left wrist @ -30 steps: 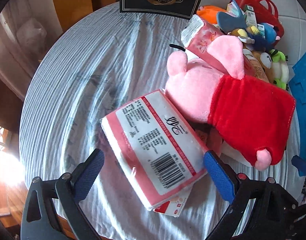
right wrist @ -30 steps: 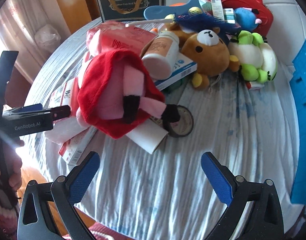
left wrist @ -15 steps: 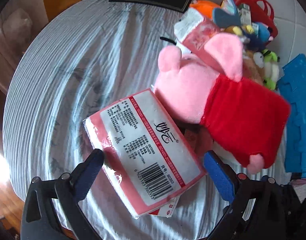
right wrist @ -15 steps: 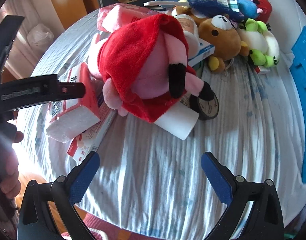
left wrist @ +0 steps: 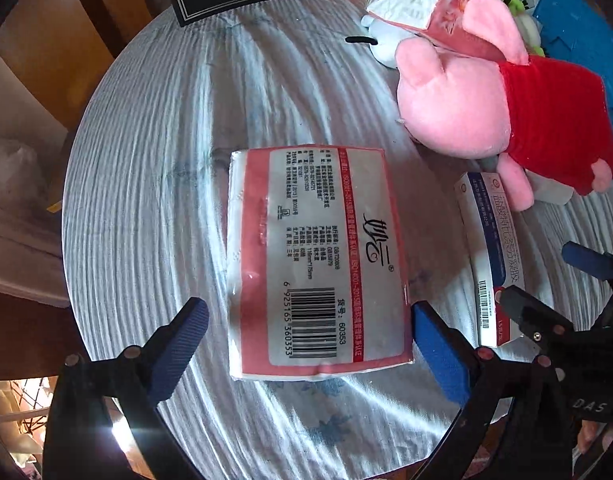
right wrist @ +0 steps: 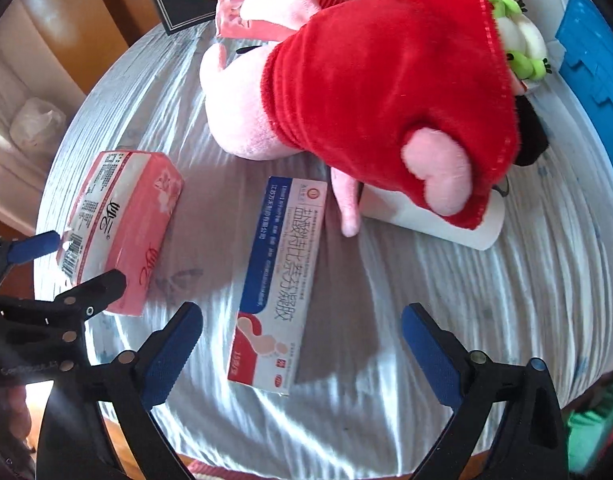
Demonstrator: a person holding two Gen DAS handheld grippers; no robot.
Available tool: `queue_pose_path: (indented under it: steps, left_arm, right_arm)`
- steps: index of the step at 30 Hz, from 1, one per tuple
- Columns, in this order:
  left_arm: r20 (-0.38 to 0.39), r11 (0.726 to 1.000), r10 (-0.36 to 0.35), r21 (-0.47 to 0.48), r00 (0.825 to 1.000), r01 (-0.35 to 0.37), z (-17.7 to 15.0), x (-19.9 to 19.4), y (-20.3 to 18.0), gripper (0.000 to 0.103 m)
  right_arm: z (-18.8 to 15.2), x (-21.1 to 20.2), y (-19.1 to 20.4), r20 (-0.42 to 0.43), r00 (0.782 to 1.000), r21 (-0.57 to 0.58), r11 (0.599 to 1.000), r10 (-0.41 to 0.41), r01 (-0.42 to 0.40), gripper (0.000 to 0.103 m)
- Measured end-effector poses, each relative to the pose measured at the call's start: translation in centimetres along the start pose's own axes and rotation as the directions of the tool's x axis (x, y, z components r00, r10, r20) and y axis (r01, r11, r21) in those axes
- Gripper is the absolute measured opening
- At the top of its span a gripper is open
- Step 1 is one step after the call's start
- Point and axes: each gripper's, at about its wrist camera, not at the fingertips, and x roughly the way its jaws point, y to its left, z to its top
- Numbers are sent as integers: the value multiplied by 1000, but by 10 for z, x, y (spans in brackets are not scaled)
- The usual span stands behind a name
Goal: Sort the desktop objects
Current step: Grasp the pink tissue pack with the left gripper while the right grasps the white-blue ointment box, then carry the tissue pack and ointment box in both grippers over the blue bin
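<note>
The pink tissue pack (left wrist: pixel 318 256) is bracketed by the left gripper (left wrist: pixel 306 344), jaws wide, pads not visibly pressing. The ointment box (right wrist: pixel 278 280), at twelve o'clock from the right gripper (right wrist: pixel 302 344), is straddled for pickup; those jaws, just narrowing, stand wide.

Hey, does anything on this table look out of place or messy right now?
Yes. The pink plush pig lies toppled, its red dress sprawled over a white box. More toys are heaped behind it. The tissue pack and the medicine box lie flat.
</note>
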Motion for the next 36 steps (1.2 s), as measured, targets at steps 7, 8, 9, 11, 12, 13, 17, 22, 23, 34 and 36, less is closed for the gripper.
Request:
queue_pose_path:
  steps: [7, 8, 9, 11, 12, 13, 17, 22, 23, 34, 36]
  left_arm:
    - [-16, 1000, -13, 25, 1000, 13, 11, 20, 10, 100]
    - [-29, 1000, -19, 17, 999, 19, 11, 25, 11, 100]
    - [-43, 1000, -20, 11, 999, 20, 11, 30, 12, 100]
    - [-54, 1000, -19, 13, 998, 20, 8, 35, 12, 96]
    - [-46, 999, -24, 21, 999, 25, 6, 35, 12, 96]
    - [-29, 999, -29, 28, 999, 30, 3, 33, 12, 94]
    - [-8, 999, -35, 18, 999, 36, -7, 25, 13, 91]
    - [55, 999, -33, 5, 998, 32, -23, -7, 14, 91]
    - [81, 1000, -28, 10, 996, 27, -25, -18, 12, 91]
    - [365, 994, -86, 95, 927, 54, 2, -134, -47, 91]
    - [398, 990, -113, 120, 910, 70, 6, -151, -71, 91]
  right_arm:
    - [10, 20, 6, -40, 999, 54, 998, -26, 28, 65]
    - [11, 22, 6, -45, 999, 57, 998, -29, 31, 65]
    - [12, 25, 6, -49, 998, 59, 998, -35, 37, 65]
    - [14, 30, 7, -58, 998, 64, 997, -33, 37, 65]
    - [15, 31, 8, -58, 998, 62, 997, -33, 37, 65]
    - [15, 34, 10, -57, 998, 57, 998, -35, 39, 62]
    - [18, 29, 22, -35, 997, 4, 998, -63, 63, 40]
    - [11, -5, 30, 16, 998, -44, 997, -66, 67, 39]
    - [9, -15, 30, 27, 998, -47, 997, -55, 57, 38]
    - [-9, -143, -6, 257, 962, -18, 995, -89, 97, 38]
    - [-14, -163, -18, 318, 940, 13, 992, -123, 125, 38]
